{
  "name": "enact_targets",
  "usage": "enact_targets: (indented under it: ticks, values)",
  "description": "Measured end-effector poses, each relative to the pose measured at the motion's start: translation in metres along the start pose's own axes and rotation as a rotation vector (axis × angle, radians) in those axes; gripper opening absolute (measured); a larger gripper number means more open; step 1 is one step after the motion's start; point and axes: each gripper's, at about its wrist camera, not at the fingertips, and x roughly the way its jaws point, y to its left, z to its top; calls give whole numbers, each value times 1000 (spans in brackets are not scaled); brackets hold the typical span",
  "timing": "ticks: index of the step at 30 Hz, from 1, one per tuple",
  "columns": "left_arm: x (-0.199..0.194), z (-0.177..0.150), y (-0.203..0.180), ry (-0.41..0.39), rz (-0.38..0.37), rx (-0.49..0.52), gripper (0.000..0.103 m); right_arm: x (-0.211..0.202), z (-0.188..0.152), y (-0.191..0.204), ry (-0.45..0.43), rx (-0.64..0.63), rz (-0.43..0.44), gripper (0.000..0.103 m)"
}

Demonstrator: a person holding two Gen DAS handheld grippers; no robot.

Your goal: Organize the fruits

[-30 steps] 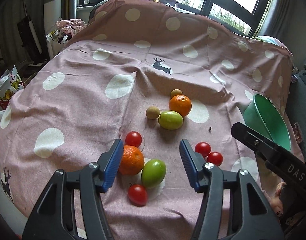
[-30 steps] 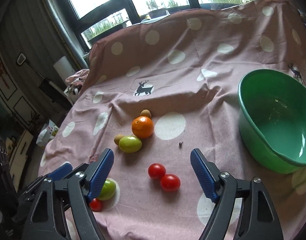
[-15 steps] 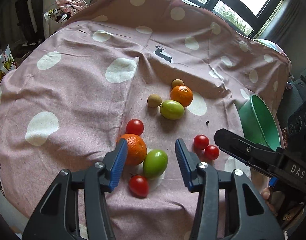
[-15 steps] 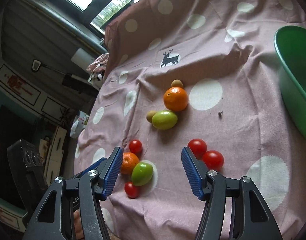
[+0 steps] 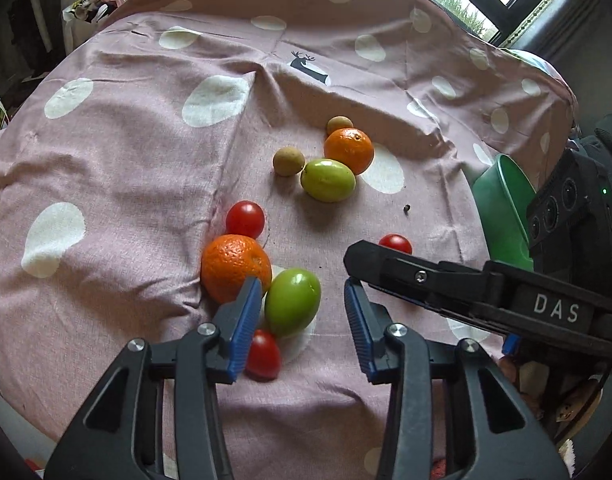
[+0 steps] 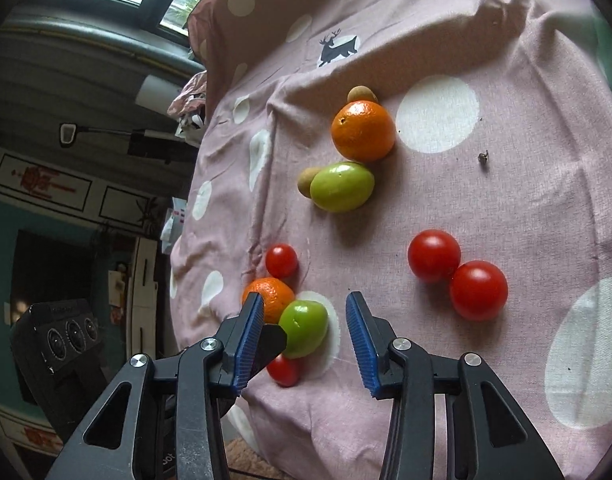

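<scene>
Both grippers sit over the near fruit cluster on a pink spotted cloth.

Left gripper: jaws closing, now at a moderate gap. A green fruit lies between the blue pads; neither pad presses on it. The left pad overlaps the near orange in view (contact cannot be confirmed). A tomato lies just below the green fruit, partly hidden by the left finger.

Right gripper: jaws closing, gap fairly narrow, nothing gripped. In the right wrist view the same green fruit appears between its pads. In the left wrist view this gripper enters from the right as a black arm.

Legible text: "DAS" in white capitals on the side of the right gripper. No other writing can be read; a deer print marks the cloth.

Remaining fruit:
- Second tomato, just above the near orange.
- Far group: orange, green fruit, two small brown fruits, close together.
- Tomato pair, touching, to the right.

A green bowl stands at the cloth's right edge.
</scene>
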Motion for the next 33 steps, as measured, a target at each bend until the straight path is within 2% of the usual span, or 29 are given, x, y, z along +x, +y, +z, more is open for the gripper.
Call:
enact_targets:
  ticks: [6, 18, 24, 29, 33]
  values:
    - [8, -2, -5, 37, -13, 5, 42, 12, 0, -4, 42, 24, 24, 45]
    - [16, -4, -6, 52, 11, 36, 41, 22, -3, -11, 94, 58, 45, 46]
    - [28, -5, -8, 92, 29, 42, 42, 27, -5, -9, 110, 49, 30, 46]
    - [27, -7, -10, 80, 42, 62, 41, 25, -6, -8, 98, 33, 15, 45]
    - [29, -8, -13, 71, 47, 72, 40, 25, -6, -6, 83, 23, -14, 41]
